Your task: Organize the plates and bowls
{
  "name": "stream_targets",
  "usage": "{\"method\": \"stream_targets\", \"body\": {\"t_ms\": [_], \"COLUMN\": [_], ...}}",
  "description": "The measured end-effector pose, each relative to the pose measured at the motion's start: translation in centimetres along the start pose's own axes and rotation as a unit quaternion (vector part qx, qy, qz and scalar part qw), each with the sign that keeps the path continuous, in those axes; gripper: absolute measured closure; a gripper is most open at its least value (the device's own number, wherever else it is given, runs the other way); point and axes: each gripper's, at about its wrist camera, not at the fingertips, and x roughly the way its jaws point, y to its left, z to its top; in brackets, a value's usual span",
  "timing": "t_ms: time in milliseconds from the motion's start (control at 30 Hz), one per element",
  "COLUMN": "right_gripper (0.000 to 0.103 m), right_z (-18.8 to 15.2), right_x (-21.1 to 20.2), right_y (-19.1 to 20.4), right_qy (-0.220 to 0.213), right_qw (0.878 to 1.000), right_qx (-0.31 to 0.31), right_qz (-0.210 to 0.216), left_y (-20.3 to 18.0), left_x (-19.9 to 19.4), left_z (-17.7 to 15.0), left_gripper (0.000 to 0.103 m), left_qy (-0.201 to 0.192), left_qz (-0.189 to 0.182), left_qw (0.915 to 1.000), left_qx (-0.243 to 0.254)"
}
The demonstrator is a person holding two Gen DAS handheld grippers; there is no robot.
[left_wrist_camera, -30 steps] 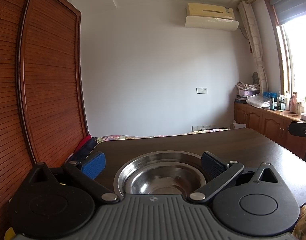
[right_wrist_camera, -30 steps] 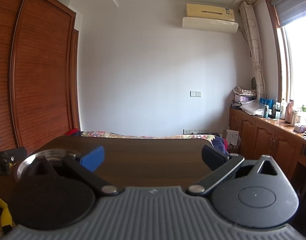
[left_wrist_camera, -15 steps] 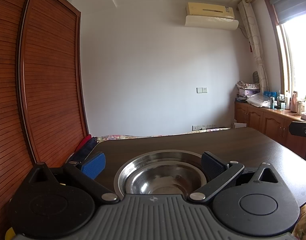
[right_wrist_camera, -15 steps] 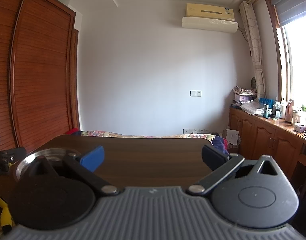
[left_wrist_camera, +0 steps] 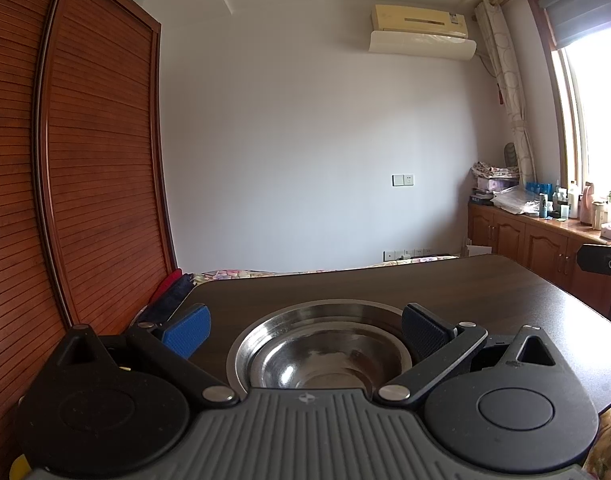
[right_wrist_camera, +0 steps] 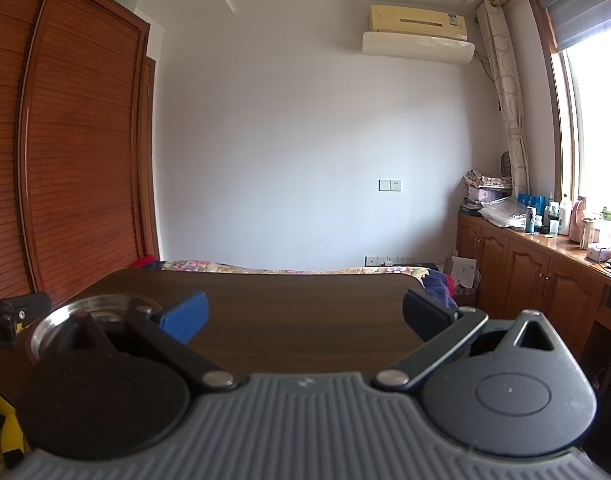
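Note:
A steel bowl (left_wrist_camera: 325,352) nested in a wider steel dish sits on the dark wooden table (left_wrist_camera: 445,288), right in front of my left gripper (left_wrist_camera: 305,326). That gripper is open, its blue pad (left_wrist_camera: 187,330) left of the bowl and its black pad (left_wrist_camera: 419,330) over the bowl's right rim. From the right wrist view the same stack (right_wrist_camera: 89,312) lies at the far left, partly hidden behind the gripper body. My right gripper (right_wrist_camera: 305,316) hangs open above bare tabletop (right_wrist_camera: 305,312), nothing between its pads.
A tall slatted wooden wardrobe (left_wrist_camera: 65,180) stands close on the left. A bed with patterned bedding (right_wrist_camera: 265,268) lies beyond the table's far edge. Wooden cabinets (right_wrist_camera: 545,272) with bottles line the right wall under the window.

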Motion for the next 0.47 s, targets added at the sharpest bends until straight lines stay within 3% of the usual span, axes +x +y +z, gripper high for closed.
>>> {"method": "stream_targets", "body": {"t_ms": [467], "right_gripper": [0.0], "right_z": [-0.06], "right_x": [0.02], "right_y": [-0.07], "right_qy": [0.001], "right_qw": [1.0], "right_qx": [0.0], "right_qz": [0.0], "left_y": [-0.09], "left_x": [0.01], "left_z": [-0.09], "left_gripper": [0.0], "left_qy": [0.001], "left_qz": [0.0], "left_qw": [1.0], "left_qx": [-0.002]}}
